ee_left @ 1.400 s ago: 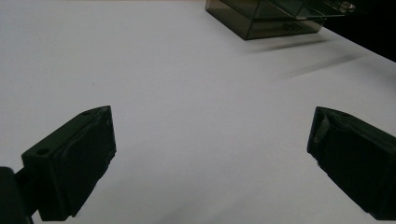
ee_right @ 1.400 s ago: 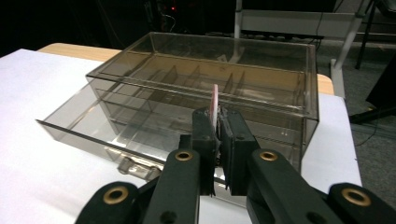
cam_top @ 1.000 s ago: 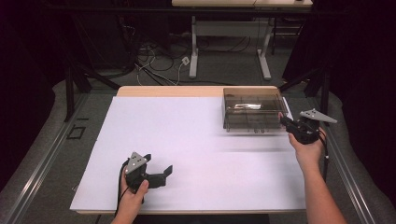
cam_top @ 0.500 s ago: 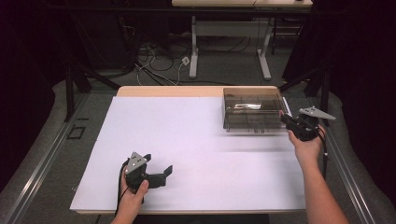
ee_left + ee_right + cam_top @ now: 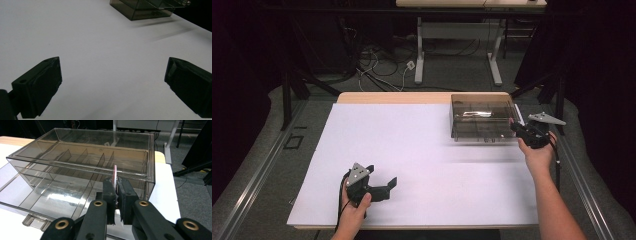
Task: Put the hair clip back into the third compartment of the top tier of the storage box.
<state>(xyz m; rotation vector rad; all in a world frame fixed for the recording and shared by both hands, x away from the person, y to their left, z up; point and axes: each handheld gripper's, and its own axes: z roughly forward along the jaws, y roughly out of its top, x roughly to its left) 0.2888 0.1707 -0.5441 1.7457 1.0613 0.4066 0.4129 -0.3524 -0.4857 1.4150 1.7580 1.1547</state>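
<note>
- Pinching a thin pink card (image 5: 115, 173) in my right gripper (image 5: 116, 185), beside the clear divided box (image 5: 82, 167).
- My left gripper (image 5: 384, 186) rests spread wide on the white table (image 5: 427, 165).

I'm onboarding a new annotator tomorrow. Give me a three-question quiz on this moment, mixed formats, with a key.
1. True or false: the left gripper stands open over the white table cover.
2. What does the right gripper pinch? A) a screw B) a thin pink card C) a cable
3. Fill in: the smoky clear organizer box sits at the table's far ____ corner, seen from the person's side.

Key: 1 true; 2 B; 3 right.
</note>
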